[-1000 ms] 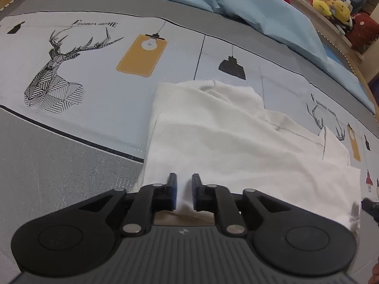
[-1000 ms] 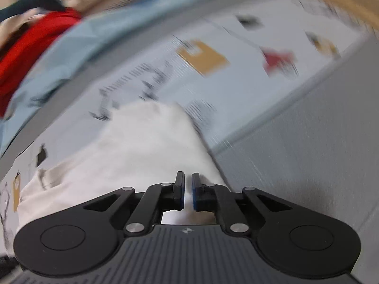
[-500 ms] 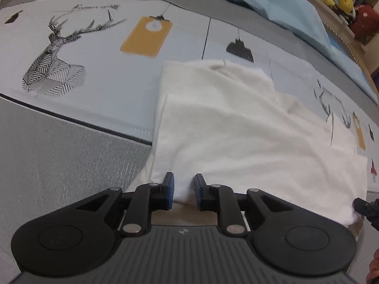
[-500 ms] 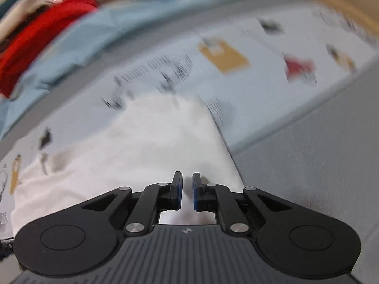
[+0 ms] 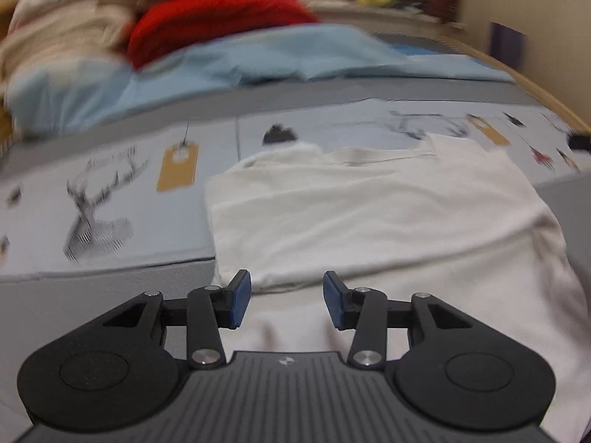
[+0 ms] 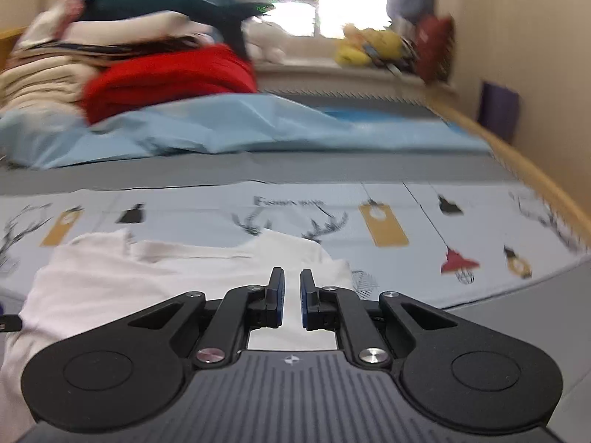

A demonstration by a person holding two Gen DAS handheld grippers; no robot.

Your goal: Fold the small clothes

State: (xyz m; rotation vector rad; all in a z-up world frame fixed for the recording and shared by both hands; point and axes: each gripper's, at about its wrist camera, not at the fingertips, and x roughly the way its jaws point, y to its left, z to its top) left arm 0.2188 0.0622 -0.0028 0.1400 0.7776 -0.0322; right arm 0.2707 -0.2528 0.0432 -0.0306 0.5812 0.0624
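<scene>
A white garment (image 5: 369, 214) lies partly folded on the printed bed sheet (image 5: 110, 184), with a doubled layer across its middle. My left gripper (image 5: 287, 288) hovers at the garment's near edge. Its jaws are opening, and the cloth lies below the blue pads without being pinched. In the right wrist view the same garment (image 6: 147, 277) spreads to the left. My right gripper (image 6: 291, 284) sits over its right corner, its pads (image 6: 277, 291) nearly together with white fabric filling the thin slit between them.
A light blue quilt (image 6: 221, 129) is bunched across the far side of the bed, with a red blanket (image 6: 166, 81) and stacked bedding behind it. Plush toys (image 6: 369, 44) sit on the window ledge. A wooden bed rim (image 6: 517, 155) curves along the right.
The left jaws have spread apart and let the garment's edge go. Both grippers have risen and rolled, so the views now look further up the bed. The right gripper stays nearly closed.
</scene>
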